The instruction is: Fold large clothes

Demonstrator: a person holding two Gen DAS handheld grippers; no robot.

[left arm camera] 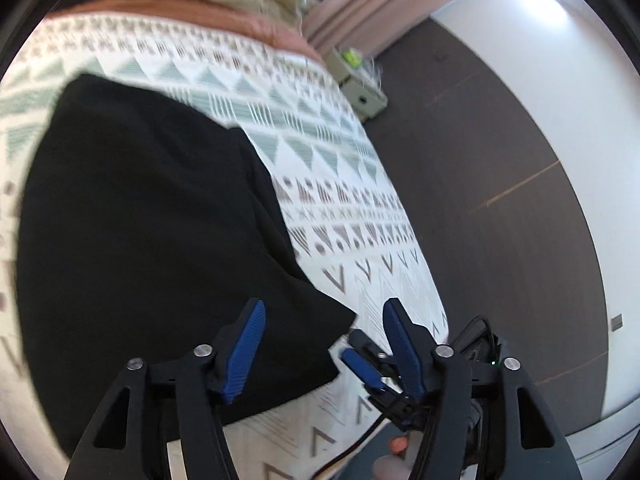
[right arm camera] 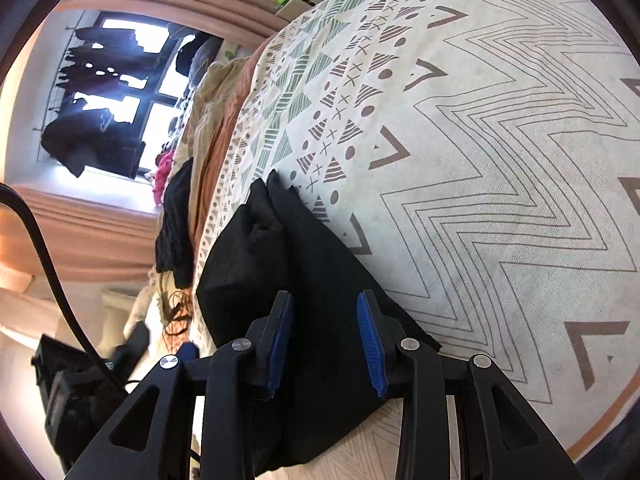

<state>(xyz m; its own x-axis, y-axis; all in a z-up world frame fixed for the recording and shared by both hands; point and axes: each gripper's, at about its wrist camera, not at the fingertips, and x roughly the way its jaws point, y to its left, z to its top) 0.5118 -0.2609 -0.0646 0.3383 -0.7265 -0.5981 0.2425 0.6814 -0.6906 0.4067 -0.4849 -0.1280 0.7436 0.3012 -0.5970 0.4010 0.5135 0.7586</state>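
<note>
Your left gripper (left arm camera: 324,320) hovers over the near corner of a black garment (left arm camera: 160,240) that lies spread on a bed covered with a patterned sheet (left arm camera: 320,152), white with green triangles and brown zigzags. Its blue-padded fingers (left arm camera: 246,354) stand apart, with nothing pressed between them; the garment's corner lies below the gap, not pinched. In the same view your right gripper (left arm camera: 372,364) shows just beside the left one, at the edge of the bed, over dark flooring (left arm camera: 500,220) and near a white wall (left arm camera: 560,100). From the right wrist, your right gripper (right arm camera: 326,340) sits low over the black garment (right arm camera: 288,264), here folded into a thick bundle near the edge of the sheet (right arm camera: 500,160). Its blue pads (right arm camera: 370,344) are parted with cloth beneath them, and neither pad can be seen pressing on the fabric. Beyond the bed, clothes (right arm camera: 96,136) hang dark against a bright window (right arm camera: 160,116), pink curtains (right arm camera: 80,232) frame it, and a heap of other clothing (right arm camera: 176,220) lies along the far side of the mattress.
</note>
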